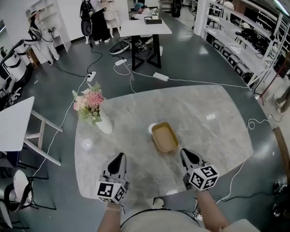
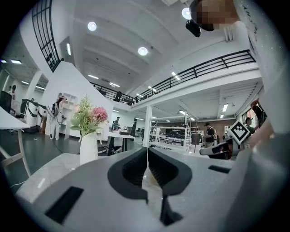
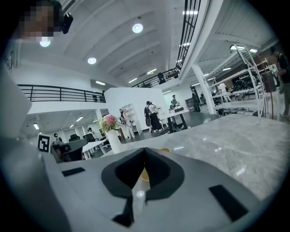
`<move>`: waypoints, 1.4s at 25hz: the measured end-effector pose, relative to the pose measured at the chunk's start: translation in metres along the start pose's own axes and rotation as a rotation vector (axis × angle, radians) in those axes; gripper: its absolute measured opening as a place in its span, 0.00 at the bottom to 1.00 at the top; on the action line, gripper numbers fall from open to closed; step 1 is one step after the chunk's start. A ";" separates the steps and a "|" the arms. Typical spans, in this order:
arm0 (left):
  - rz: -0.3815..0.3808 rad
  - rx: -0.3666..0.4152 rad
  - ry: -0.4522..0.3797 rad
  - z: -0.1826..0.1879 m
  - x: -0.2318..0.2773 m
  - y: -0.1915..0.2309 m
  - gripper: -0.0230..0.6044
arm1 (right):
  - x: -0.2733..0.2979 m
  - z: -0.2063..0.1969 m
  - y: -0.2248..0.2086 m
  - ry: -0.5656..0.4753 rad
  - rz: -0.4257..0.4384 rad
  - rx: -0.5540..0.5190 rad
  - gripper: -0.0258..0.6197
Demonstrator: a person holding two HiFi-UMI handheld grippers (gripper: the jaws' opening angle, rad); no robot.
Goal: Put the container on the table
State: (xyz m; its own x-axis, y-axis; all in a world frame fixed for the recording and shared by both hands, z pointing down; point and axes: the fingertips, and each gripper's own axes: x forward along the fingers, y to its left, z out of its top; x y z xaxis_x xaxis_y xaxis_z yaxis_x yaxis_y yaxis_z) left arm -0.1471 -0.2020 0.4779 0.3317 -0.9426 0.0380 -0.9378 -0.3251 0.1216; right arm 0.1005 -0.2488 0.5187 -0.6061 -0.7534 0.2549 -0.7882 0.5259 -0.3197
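A shallow tan rectangular container (image 1: 164, 137) sits flat on the grey marble table (image 1: 206, 120), near its middle. My left gripper (image 1: 119, 158) hovers over the near edge of the table, left of the container and apart from it, jaws shut with nothing between them. My right gripper (image 1: 185, 153) is just to the right of the container's near corner, not touching it, and it is also shut and empty. In the right gripper view a sliver of the container (image 3: 143, 174) shows behind the closed jaws (image 3: 145, 152). The left gripper view looks level across the table past its shut jaws (image 2: 147, 152).
A white vase of pink flowers (image 1: 91, 108) stands at the table's far left corner. White side tables (image 1: 11, 125) and a chair are on the left. Cables (image 1: 137, 72) run across the dark floor beyond the table. People stand by a far desk (image 1: 143, 26).
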 end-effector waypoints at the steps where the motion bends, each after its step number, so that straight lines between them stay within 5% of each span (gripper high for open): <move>1: 0.000 0.001 -0.004 0.000 -0.001 0.000 0.05 | -0.001 0.001 0.001 -0.011 -0.003 -0.011 0.05; 15: 0.022 0.007 -0.040 0.011 -0.021 -0.006 0.05 | -0.025 0.019 0.016 -0.128 -0.011 -0.137 0.05; 35: 0.030 0.015 -0.063 0.017 -0.037 -0.009 0.05 | -0.041 0.023 0.026 -0.168 -0.034 -0.167 0.05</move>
State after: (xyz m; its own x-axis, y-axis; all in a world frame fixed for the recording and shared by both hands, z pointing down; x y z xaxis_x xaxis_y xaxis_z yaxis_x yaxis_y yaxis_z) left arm -0.1523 -0.1655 0.4587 0.2968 -0.9547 -0.0207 -0.9488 -0.2973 0.1066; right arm 0.1073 -0.2137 0.4789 -0.5639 -0.8193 0.1033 -0.8228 0.5468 -0.1548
